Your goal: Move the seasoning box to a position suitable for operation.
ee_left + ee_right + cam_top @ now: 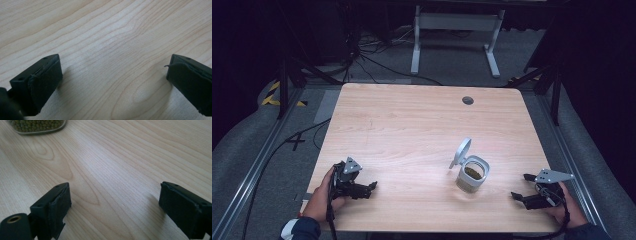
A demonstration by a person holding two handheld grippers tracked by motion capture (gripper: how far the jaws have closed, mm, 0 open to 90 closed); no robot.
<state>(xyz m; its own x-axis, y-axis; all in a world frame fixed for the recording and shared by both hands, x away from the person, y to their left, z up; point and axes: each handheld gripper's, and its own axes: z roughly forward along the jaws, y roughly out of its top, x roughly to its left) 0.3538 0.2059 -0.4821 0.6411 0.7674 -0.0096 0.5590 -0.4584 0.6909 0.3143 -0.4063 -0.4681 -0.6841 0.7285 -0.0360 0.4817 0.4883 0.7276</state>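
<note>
A clear square jar (472,174) of small green beans stands on the wooden table (412,125) at the front right, and its grey hinged lid (461,151) is flipped up on its left side. My right gripper (519,186) rests low on the table to the right of the jar, open and empty. In the right gripper view, its jaws (115,197) stand wide apart over bare wood, with the jar's base (37,126) at the top left. At the front left, my left gripper (371,189) rests on the table, and its jaws (113,75) are spread open with nothing between them.
A round cable hole (468,100) sits near the table's far edge. Beyond the table stand a white frame (457,30) and loose cables (377,65) on the grey floor. Metal rails (257,165) run along both sides of the table.
</note>
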